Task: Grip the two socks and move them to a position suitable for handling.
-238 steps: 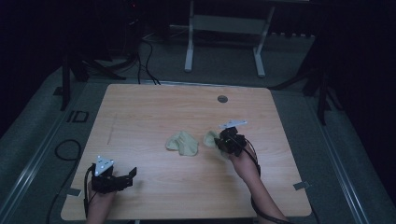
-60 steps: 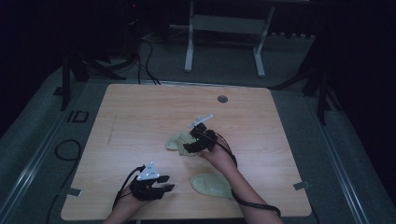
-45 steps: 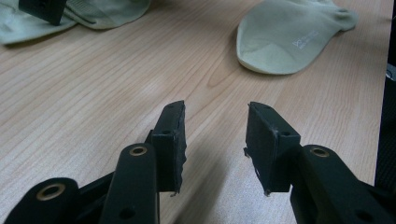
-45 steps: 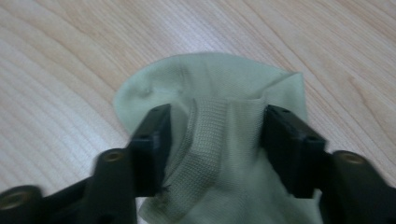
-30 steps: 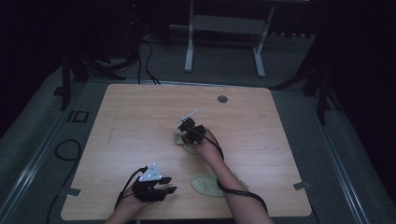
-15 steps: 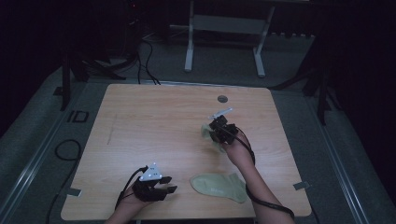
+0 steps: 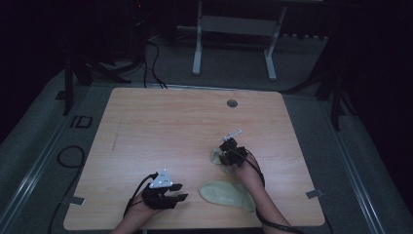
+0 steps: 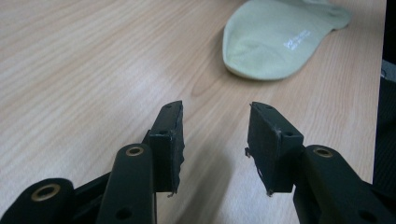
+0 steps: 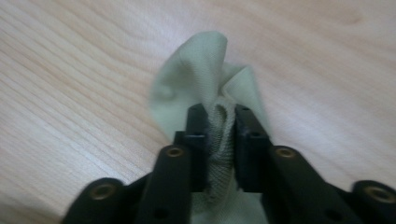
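Two pale green socks are on the wooden table point(image 7: 160, 122). One sock point(image 7: 226, 195) lies flat near the front edge, also ahead of my left gripper point(image 8: 275, 37). The other sock point(image 7: 215, 157) is bunched right of centre, and its ribbed cuff point(image 9: 219, 126) is pinched between the pads of my right gripper point(image 7: 225, 157) point(image 9: 219, 116). Those jaws have just been opening a little, with the cuff still touching both pads. The rest of that sock point(image 9: 196, 74) droops onto the table. My left gripper point(image 7: 168, 195) point(image 8: 215, 121) rests low at the front left, open and empty.
A small round grommet point(image 7: 232, 103) sits near the table's far edge. Behind the table a white-legged stand point(image 7: 234, 24) is on the floor, and cables point(image 7: 68, 156) run along the left side. Bare wood stretches across the left and far parts of the table.
My right gripper has carried the bunched sock from the table's middle to the right and nearer to the front. The left gripper and the flat sock have stayed put.
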`<move>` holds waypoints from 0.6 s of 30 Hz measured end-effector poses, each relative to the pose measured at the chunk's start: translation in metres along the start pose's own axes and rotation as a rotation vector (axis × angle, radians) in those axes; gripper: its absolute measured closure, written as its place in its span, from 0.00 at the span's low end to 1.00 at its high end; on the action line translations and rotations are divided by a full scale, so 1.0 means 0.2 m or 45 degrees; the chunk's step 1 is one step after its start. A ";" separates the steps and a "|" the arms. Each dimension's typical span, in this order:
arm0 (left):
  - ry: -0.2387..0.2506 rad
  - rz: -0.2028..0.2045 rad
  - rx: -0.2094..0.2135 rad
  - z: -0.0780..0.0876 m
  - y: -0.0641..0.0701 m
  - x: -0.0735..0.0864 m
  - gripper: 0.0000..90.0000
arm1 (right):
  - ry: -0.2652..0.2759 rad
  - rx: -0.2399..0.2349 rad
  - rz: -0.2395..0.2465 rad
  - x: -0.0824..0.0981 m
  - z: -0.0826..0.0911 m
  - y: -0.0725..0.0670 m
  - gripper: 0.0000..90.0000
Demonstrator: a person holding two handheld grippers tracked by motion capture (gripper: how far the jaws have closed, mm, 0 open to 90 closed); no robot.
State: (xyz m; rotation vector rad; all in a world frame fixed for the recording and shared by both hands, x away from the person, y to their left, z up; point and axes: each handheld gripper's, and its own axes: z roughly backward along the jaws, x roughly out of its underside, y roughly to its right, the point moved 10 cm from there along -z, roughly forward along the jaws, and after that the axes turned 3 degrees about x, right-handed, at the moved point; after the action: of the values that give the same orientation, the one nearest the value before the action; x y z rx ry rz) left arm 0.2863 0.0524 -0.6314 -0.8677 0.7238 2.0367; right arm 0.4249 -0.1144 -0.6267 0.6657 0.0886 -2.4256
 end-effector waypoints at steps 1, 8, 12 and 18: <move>0.009 0.000 -0.001 0.00 0.00 -0.01 0.61 | 0.017 0.001 0.006 0.00 -0.01 -0.01 0.70; 0.026 0.008 0.015 -0.03 -0.02 -0.06 0.58 | 0.040 0.015 -0.006 -0.01 -0.02 -0.03 0.53; 0.037 -0.027 -0.020 -0.05 -0.05 -0.15 0.59 | 0.047 -0.048 -0.025 -0.03 0.01 -0.04 0.42; 0.066 -0.075 -0.103 -0.10 -0.12 -0.28 0.66 | 0.100 -0.079 -0.016 0.01 0.13 -0.04 0.54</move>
State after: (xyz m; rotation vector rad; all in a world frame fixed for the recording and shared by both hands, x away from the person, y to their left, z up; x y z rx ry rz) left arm 0.3381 0.0253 -0.6041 -0.9803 0.6404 2.0089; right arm 0.4073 -0.1140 -0.6068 0.7338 0.1998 -2.3986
